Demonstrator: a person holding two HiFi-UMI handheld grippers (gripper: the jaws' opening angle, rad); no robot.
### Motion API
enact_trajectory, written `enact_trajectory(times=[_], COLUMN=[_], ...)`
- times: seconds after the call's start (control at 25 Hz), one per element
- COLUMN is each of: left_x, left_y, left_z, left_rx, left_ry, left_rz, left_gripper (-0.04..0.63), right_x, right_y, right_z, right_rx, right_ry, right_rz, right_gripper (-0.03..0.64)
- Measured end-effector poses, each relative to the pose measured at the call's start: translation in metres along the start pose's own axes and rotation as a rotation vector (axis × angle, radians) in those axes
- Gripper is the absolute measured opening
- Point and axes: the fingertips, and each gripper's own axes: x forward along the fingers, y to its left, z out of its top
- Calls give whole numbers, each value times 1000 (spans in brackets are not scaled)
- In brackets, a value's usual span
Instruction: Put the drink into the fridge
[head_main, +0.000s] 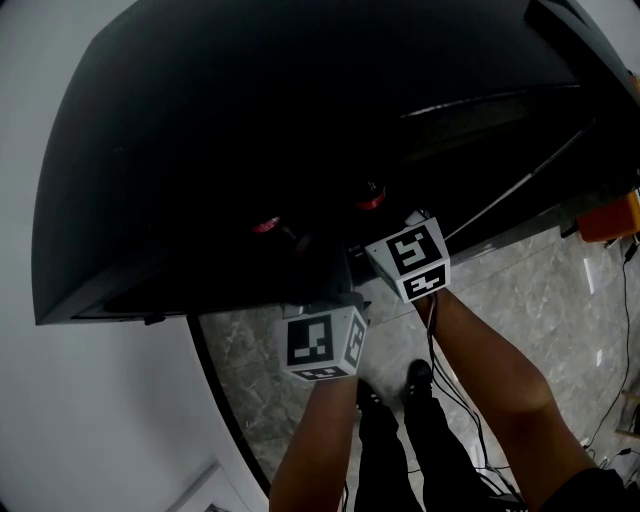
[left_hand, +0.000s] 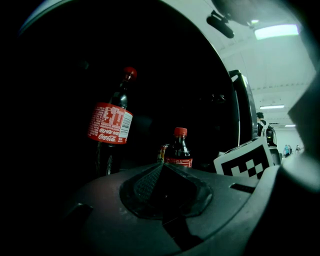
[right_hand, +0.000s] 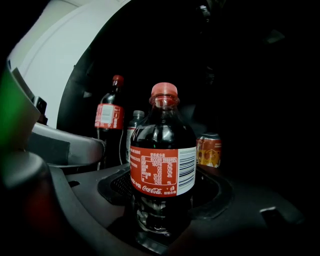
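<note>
A small cola bottle (right_hand: 162, 165) with a red cap and red label stands upright between the jaws of my right gripper (right_hand: 162, 197), which is shut on it inside the dark fridge (head_main: 200, 150). In the head view only the small bottle's cap (head_main: 371, 200) shows, just beyond the right gripper (head_main: 388, 232). My left gripper (left_hand: 162, 167) is shut with nothing in it, its pads meeting in a wedge. It sits left of the right gripper, and its marker cube (head_main: 320, 343) is nearer me. From the left gripper view the small bottle (left_hand: 178, 152) is straight ahead.
A tall cola bottle (left_hand: 111, 122) stands in the fridge at the left, its cap (head_main: 265, 224) red in the head view. Behind are a further bottle (right_hand: 134, 127) and an orange can (right_hand: 209, 150). Marble floor (head_main: 520, 290), cables (head_main: 455, 400) and an orange object (head_main: 610, 218) lie below.
</note>
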Motion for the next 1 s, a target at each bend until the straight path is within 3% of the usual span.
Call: enact_trajectory(times=[0.12, 0.4, 0.68, 0.88, 1.0], left_x=[-3, -10, -20, -60, -110], left_y=[-1, 0, -6, -23, -36], left_z=[-4, -7, 1, -1, -21], left_rx=[2, 3, 19, 19, -24], left_ry=[10, 21, 34, 99, 185], left_rz=[-2, -5, -21, -54, -78], left_gripper=[12, 12, 12, 12, 12], right_x=[1, -2, -15, -76, -124], right_y=[3, -7, -5, -18, 5], right_z=[-2, -12, -10, 3, 4], right_rx=[-33, -14, 6, 34, 76], right_ry=[20, 85, 102, 81, 103], right_rz=[-6, -66, -70, -110, -39], right_gripper=[321, 321, 321, 321, 320])
